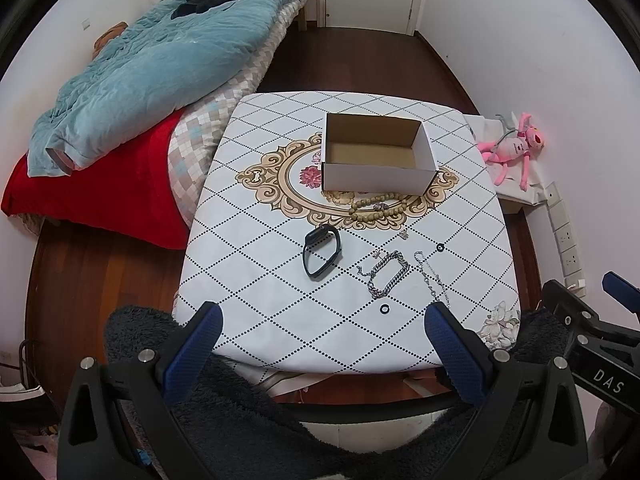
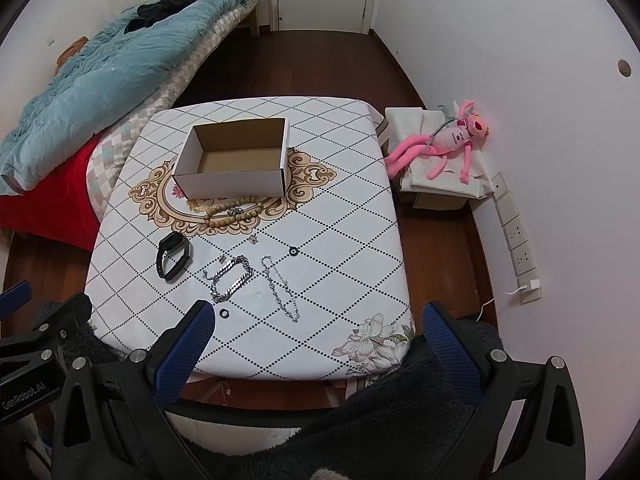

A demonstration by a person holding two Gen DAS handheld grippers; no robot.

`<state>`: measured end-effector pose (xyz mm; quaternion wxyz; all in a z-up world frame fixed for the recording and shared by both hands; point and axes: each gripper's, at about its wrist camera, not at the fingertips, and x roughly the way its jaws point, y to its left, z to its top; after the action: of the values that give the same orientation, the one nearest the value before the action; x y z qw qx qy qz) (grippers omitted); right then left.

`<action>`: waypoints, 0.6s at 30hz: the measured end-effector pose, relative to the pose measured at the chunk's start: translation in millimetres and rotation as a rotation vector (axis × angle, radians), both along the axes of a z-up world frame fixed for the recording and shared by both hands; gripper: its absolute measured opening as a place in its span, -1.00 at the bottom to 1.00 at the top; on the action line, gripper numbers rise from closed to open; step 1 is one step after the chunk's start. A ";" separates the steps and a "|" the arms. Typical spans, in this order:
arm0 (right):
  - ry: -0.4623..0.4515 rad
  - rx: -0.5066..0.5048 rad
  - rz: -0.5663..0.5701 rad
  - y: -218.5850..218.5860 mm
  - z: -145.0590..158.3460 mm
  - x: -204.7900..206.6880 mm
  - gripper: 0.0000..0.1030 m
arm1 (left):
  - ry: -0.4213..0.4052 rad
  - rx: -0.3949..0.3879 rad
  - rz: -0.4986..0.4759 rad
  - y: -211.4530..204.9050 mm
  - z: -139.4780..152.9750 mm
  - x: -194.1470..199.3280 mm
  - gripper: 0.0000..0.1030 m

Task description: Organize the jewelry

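jewelry [image 1: 388, 274] on table [image 1: 256, 280] — beyond both grippers' spread fingers [image 1: 456, 354].

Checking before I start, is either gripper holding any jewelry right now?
No. The left gripper and right gripper are both open and hold nothing.

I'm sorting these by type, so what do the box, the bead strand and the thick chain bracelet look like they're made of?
Box: cardboard, white outside, raw brown inside. Bead strand: likely wood, matte tan. Thick chain bracelet: metal, shiny silver links.
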<state>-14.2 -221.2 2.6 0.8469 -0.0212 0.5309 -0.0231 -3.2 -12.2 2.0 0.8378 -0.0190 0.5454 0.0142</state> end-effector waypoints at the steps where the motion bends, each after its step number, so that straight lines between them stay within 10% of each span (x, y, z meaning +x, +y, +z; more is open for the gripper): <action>1: -0.001 -0.001 0.000 0.6 -0.4 0.1 1.00 | 0.000 0.001 0.000 -0.1 0.1 -0.1 1.00; 18: -0.003 0.000 0.001 -1.4 7.0 2.6 1.00 | -0.004 0.002 -0.003 -4.3 4.9 3.6 1.00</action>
<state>-11.5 -222.6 9.6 0.8476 -0.0214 0.5298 -0.0225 0.4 -16.4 6.9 0.8389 -0.0174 0.5439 0.0133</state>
